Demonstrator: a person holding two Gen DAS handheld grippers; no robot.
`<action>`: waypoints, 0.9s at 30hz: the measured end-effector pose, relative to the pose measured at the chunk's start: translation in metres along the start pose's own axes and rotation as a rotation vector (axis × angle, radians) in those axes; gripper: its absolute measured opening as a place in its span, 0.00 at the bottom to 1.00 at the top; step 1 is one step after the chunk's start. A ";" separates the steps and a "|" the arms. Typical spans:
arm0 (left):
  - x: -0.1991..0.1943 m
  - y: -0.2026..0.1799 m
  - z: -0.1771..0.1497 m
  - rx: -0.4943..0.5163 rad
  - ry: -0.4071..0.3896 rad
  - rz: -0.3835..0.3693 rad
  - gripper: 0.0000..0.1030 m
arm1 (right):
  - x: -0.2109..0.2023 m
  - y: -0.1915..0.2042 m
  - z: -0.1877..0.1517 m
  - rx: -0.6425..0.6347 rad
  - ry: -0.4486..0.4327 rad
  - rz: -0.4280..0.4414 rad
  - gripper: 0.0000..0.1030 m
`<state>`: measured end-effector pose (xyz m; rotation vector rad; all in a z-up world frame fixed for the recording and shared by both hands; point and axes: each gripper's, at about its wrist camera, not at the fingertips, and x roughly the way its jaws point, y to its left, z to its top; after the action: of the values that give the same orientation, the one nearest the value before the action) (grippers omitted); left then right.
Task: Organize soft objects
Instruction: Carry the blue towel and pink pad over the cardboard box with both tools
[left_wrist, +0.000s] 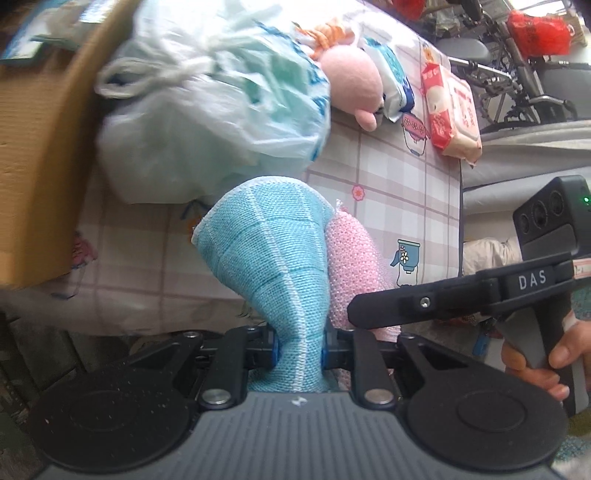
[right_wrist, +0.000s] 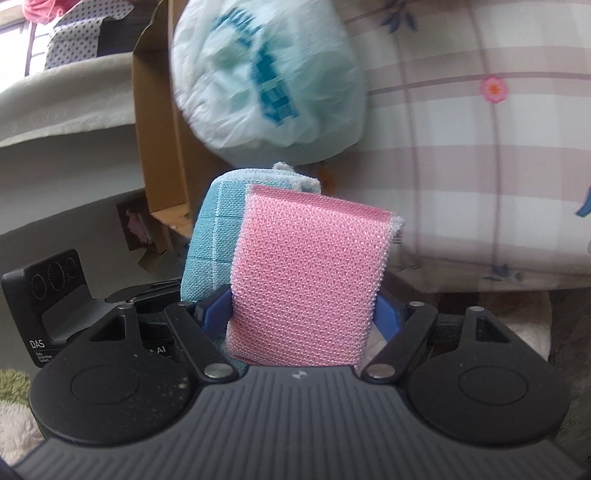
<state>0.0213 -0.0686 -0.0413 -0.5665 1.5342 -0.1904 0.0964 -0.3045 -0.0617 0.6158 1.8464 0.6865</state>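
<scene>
Checked bedsheet (left_wrist: 388, 177), cardboard box (left_wrist: 33, 155), left jaws pinching blue cloth (left_wrist: 273, 258), right jaws clamping pink sponge (right_wrist: 306, 273)

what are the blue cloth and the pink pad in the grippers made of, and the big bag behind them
Blue cloth: woven textile, matte, visible weave and white stitched lines.
Pink pad: looks like a sponge in shiny synthetic mesh; netted, slightly glossy surface.
Bag: thin plastic film, translucent, crinkled, knotted handles.

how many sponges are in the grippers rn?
2. Blue sponge pinched in the left gripper; pink sponge between the right gripper's blue pads, side by side. Others may be hidden.
</scene>
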 end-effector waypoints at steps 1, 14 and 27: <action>-0.008 0.004 -0.002 -0.003 -0.011 0.000 0.19 | 0.002 0.008 0.000 -0.008 0.008 0.006 0.75; -0.136 0.073 0.026 -0.016 -0.246 0.108 0.19 | 0.042 0.142 0.043 -0.147 -0.024 0.152 0.75; -0.154 0.186 0.139 0.095 -0.371 0.331 0.19 | 0.154 0.238 0.155 -0.192 -0.179 0.141 0.75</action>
<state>0.1060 0.1937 0.0008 -0.2479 1.2268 0.0924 0.2124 -0.0036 -0.0417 0.6625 1.5619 0.8623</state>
